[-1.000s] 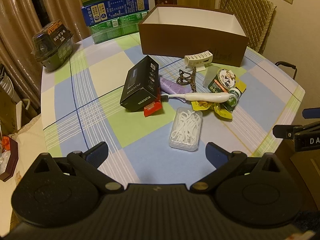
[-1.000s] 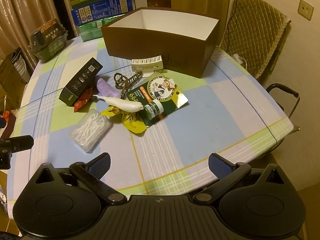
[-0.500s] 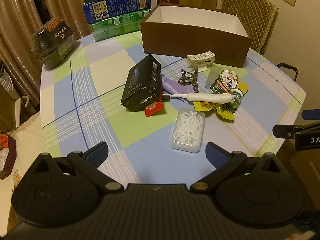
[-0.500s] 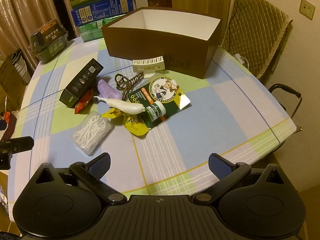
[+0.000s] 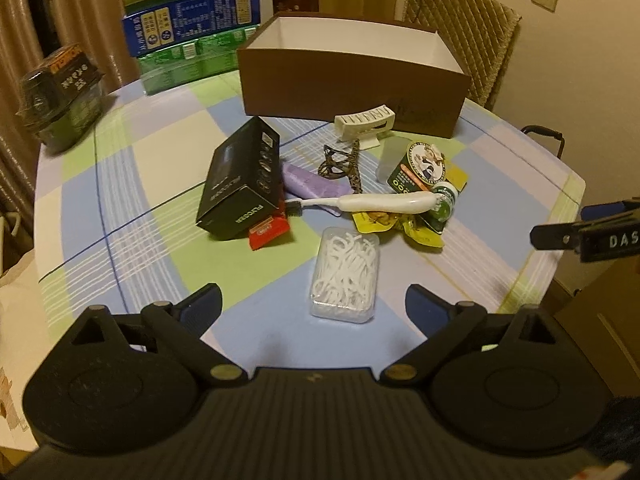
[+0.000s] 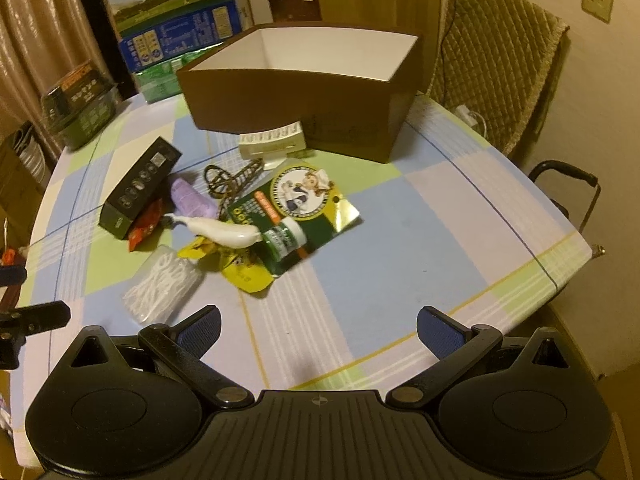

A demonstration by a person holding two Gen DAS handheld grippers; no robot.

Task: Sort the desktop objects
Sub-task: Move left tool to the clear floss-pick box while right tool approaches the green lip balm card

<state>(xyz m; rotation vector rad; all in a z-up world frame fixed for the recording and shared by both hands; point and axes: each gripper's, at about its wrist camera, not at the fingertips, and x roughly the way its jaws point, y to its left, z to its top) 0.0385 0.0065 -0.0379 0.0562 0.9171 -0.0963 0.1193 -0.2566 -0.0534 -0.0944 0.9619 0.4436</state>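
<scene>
Reaching with wide, slowly closing, empty left gripper (image 5: 313, 307) for clear plastic box of white floss picks (image 5: 346, 274) at twelve o'clock; next, lower, pinch, carry to brown cardboard box (image 5: 352, 76); right gripper (image 6: 319, 326) wide, empty.

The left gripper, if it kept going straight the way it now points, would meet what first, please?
Most likely the clear box of floss picks, lying centred ahead of the left gripper, whose jaws are closing with nothing between them; depth is uncertain.

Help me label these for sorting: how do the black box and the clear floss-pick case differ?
The black box is opaque, printed and larger; the floss-pick case is see-through, showing white picks. The black box leans tilted on a red packet; the floss-pick case lies flat on the table. Both are rectangular.
</scene>
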